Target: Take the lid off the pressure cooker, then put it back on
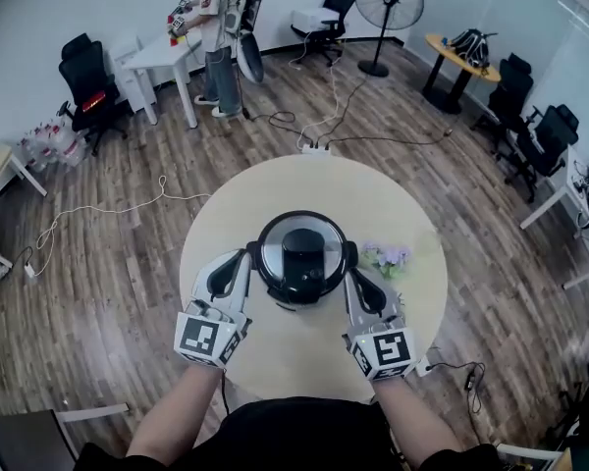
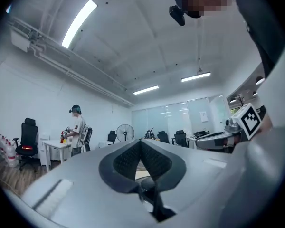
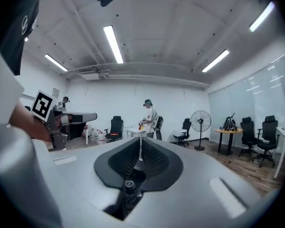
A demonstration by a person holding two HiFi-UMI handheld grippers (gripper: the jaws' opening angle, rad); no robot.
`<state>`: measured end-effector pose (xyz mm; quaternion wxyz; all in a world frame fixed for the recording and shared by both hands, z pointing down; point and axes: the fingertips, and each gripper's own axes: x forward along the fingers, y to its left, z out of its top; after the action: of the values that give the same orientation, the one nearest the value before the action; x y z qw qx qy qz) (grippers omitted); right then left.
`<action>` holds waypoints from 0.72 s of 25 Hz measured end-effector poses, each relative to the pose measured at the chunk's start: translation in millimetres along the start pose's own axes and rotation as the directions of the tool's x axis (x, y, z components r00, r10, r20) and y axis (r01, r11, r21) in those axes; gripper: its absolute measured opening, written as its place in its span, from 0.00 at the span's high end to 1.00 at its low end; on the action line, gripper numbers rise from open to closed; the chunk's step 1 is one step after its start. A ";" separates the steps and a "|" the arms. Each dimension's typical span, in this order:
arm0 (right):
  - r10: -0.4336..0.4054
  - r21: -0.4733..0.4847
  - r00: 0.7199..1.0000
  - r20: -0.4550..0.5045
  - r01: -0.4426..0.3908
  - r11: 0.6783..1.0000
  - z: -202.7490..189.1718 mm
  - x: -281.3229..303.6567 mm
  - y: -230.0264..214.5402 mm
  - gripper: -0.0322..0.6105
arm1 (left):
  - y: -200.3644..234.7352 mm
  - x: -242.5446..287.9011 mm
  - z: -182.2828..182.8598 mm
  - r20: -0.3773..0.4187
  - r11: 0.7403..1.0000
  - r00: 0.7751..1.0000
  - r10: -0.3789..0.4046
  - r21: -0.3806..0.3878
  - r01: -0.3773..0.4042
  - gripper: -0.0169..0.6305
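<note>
the pressure cooker [image 1: 302, 263] stands at the middle of the round tabletop [image 1: 238, 199], with its lid [image 1: 280, 238] seated on it. the left gripper [image 1: 242, 256] and the right gripper [image 1: 351, 275] flank the cooker, both clenched tight on nothing. small purple flowers [image 1: 390, 256] lie toward the tabletop's right edge.

We record a black pressure cooker [image 1: 302, 263] with a silver lid rim on a pale beige desk [image 1: 373, 199]. The left gripper [image 1: 243, 259] and right gripper [image 1: 353, 275] are light grey and black. Their cubes [image 1: 209, 339] carry black-and-white square markers. The floor [image 1: 108, 263] shows brown wood planks.
</note>
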<state>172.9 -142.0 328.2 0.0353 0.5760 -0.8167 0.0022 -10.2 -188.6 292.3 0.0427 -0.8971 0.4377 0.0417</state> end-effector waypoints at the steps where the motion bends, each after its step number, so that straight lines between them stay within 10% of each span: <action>1: -0.016 -0.006 0.999 0.038 0.016 1.000 7.2 -4.7 -1.7 0.92 | -4.0 0.6 8.6 0.017 1.000 1.000 0.005 0.007 -0.005 0.97; 18: -0.082 0.013 0.990 0.113 0.082 0.997 30.7 -1.4 -16.9 0.94 | -15.5 -2.1 22.4 0.020 1.000 1.000 0.018 0.010 -0.018 0.97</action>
<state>187.6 -147.7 296.8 -0.0134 0.6085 -0.7930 -0.0284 -0.1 -174.9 270.9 0.0514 -0.8924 0.4457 0.0487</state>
